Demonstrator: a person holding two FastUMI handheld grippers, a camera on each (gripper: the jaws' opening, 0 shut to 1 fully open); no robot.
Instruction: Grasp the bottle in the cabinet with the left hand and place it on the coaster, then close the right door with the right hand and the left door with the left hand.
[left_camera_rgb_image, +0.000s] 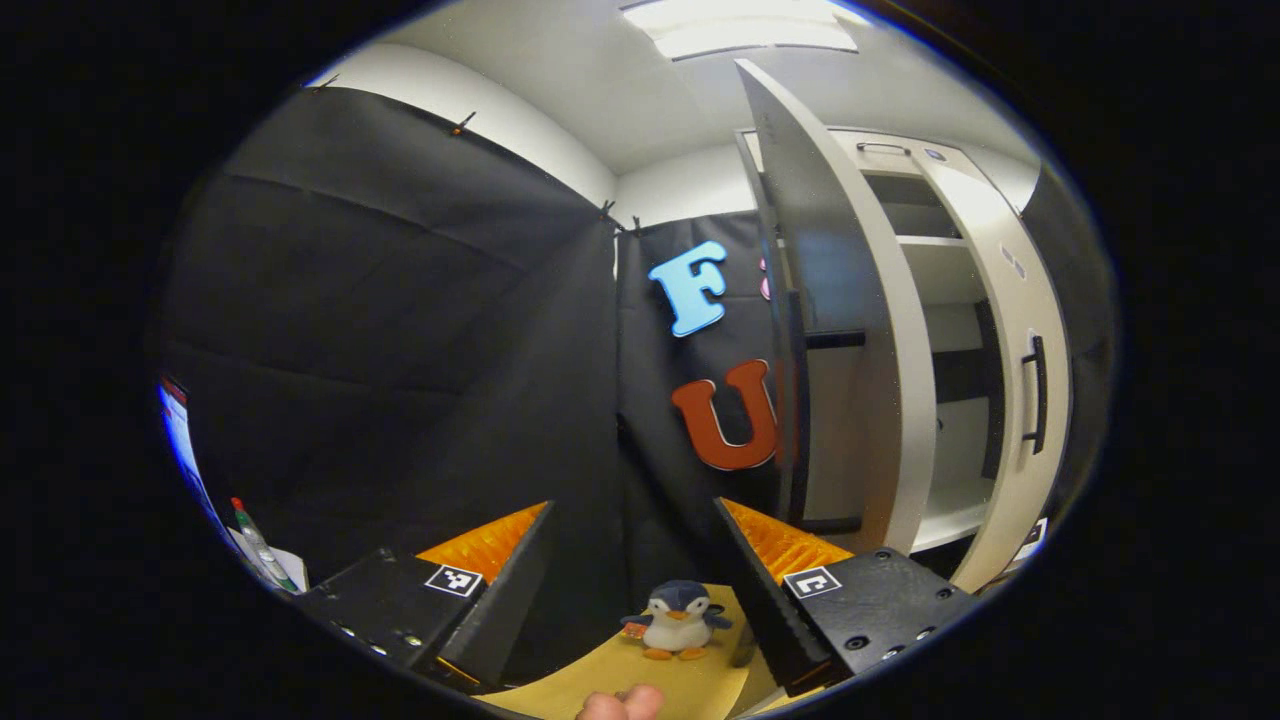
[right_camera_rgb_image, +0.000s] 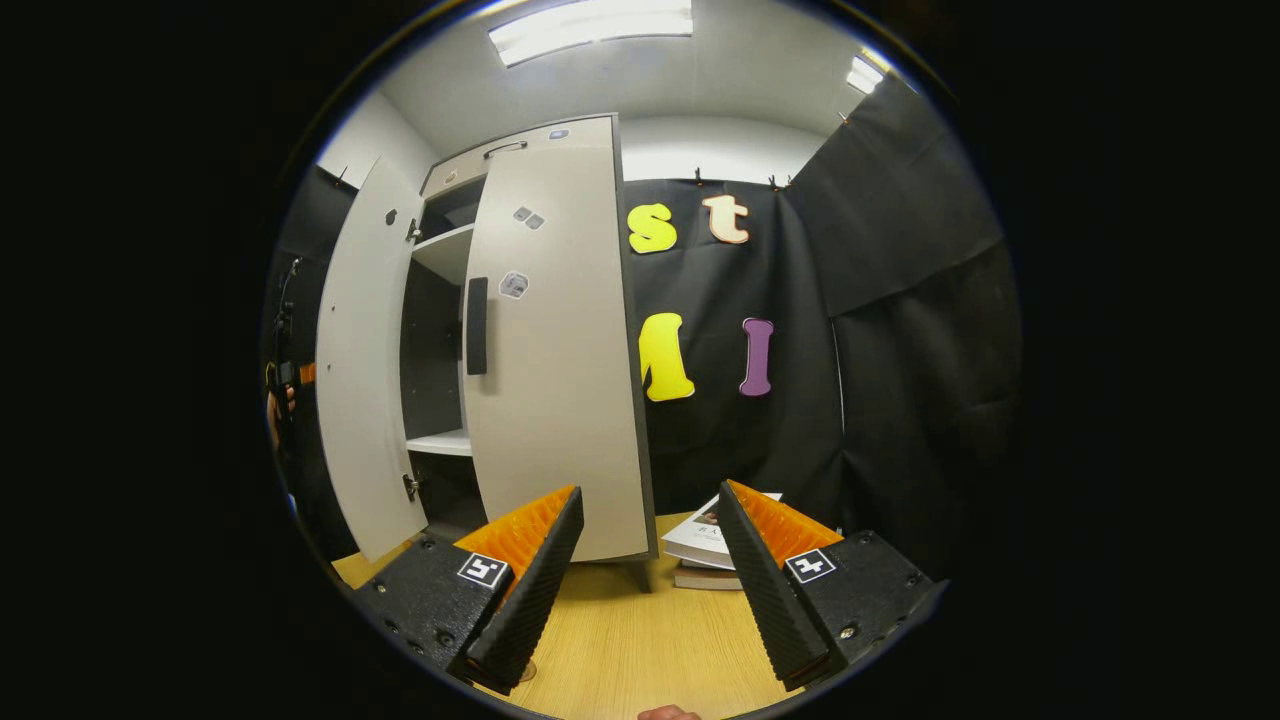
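Wooden table (right_camera_rgb_image: 620, 640), cabinet (right_camera_rgb_image: 545, 340) ajar, both grippers (left_camera_rgb_image: 635, 590) (right_camera_rgb_image: 645, 590) wide open, empty

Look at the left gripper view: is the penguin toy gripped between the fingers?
No. The penguin toy stands on the table beyond the open left gripper, untouched.

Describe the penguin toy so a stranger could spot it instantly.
Start at the tall white cabinet with its doors open. On the wooden table before it, between the left gripper jaws, stands a small plush penguin: blue-grey head, white belly, orange feet, the one soft toy there.
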